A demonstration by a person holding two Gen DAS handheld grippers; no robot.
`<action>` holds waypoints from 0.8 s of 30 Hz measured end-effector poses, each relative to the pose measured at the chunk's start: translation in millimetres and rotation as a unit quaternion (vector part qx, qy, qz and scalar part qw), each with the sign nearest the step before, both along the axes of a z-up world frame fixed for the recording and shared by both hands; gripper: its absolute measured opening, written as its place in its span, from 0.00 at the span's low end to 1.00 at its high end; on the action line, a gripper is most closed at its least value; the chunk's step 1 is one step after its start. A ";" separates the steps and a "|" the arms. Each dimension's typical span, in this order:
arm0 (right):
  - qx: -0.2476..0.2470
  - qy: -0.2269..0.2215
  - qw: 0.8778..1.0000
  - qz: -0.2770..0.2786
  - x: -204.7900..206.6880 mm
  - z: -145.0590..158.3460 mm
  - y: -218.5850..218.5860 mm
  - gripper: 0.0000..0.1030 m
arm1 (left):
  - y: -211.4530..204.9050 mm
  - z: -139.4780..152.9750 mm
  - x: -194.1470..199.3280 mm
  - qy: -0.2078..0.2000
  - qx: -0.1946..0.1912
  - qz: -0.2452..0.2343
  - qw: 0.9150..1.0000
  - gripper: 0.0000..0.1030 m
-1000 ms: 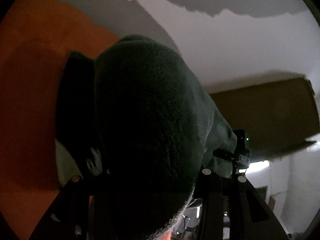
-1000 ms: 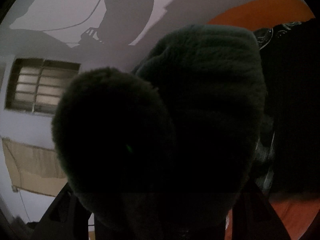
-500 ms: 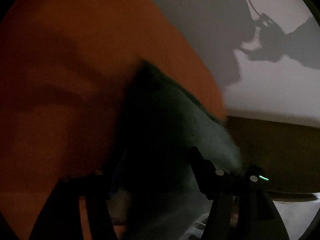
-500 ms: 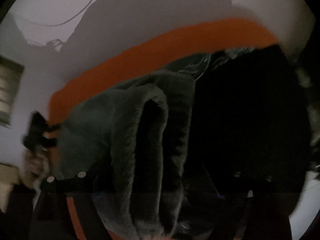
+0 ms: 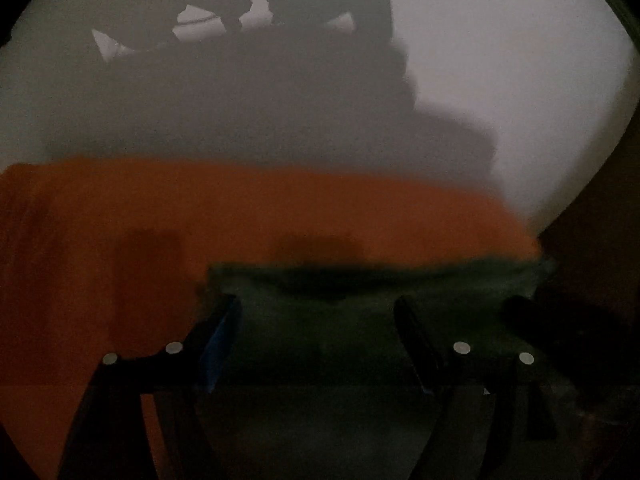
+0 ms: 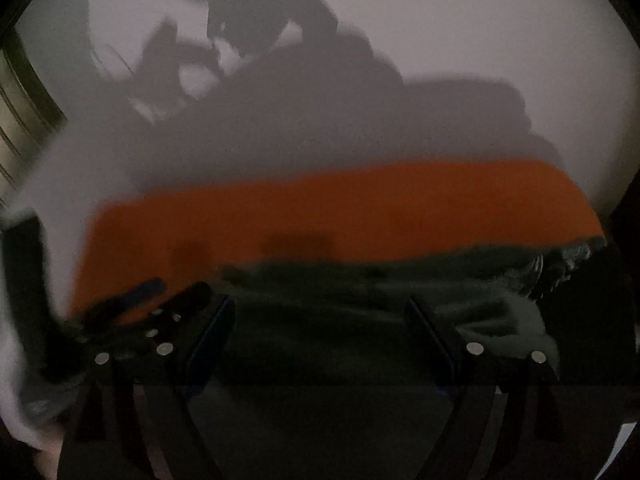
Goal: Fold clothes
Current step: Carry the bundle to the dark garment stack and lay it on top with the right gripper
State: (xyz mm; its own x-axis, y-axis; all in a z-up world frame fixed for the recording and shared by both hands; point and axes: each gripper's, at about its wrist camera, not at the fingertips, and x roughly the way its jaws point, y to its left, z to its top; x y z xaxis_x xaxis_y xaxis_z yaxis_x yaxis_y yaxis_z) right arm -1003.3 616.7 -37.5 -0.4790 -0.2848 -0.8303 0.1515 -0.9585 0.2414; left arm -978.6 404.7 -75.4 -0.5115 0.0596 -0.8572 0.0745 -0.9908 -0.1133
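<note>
Left jaws: your left gripper point(image 5: 316, 312) stands wide apart, with nothing pinched between the fingers point(image 5: 218, 336).
Right jaws: your right gripper point(image 6: 320, 312) is spread just as wide and is likewise empty.
Change since half a second ago: you had the dark green fleece garment point(image 5: 360, 320) bunched up and hanging between both sets of fingers; now both have let go and it lies flat below them.
Garment against the left jaws: its far edge runs straight across just beyond your fingertips, and its left end sits at your left finger.
Garment against the right jaws: the fleece point(image 6: 340, 312) fills the gap between your fingers and reaches past the right one, where a paler fold shows.
Surface: the orange cloth point(image 5: 240, 208) lies under the garment and extends far and left of it.
Far right: a black garment point(image 6: 592, 300) lies beside the fleece.
Background: shadows fall on the pale wall point(image 5: 500, 60).
</note>
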 end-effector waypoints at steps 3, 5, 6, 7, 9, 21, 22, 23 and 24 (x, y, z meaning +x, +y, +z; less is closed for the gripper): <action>-0.013 0.014 1.000 0.015 20.5 -43.7 31.4 0.29 | -30.1 -31.8 9.6 0.012 0.080 0.005 0.997 0.77; -0.022 0.055 0.998 0.037 35.9 -52.2 47.5 0.08 | -45.2 -40.6 16.4 0.042 0.127 -0.003 0.991 0.77; -0.026 0.065 0.997 0.042 37.0 -56.5 53.0 0.06 | -54.2 -40.0 19.5 0.053 0.138 -0.005 0.989 0.77; -0.031 0.066 0.997 0.040 33.2 -60.9 56.8 0.04 | -57.6 -39.2 20.1 0.056 0.140 -0.006 0.989 0.77; -0.037 0.056 0.997 0.024 24.1 -67.0 61.1 0.00 | -59.3 -38.1 19.8 0.058 0.138 -0.007 0.989 0.77; 0.006 0.071 0.996 0.051 108.4 15.4 -36.7 0.06 | -50.4 22.0 68.8 0.065 0.081 -0.042 0.994 0.77; -0.008 0.053 0.997 0.061 111.4 7.4 -44.4 0.06 | -51.8 18.6 73.2 0.058 0.080 -0.045 0.994 0.77; -0.013 0.035 0.997 0.068 111.1 -6.0 -49.0 0.06 | -53.2 15.2 77.7 0.050 0.079 -0.049 0.994 0.77; -0.006 0.023 0.997 0.068 109.0 -17.7 -46.9 0.06 | -54.7 11.8 82.1 0.043 0.078 -0.052 0.995 0.77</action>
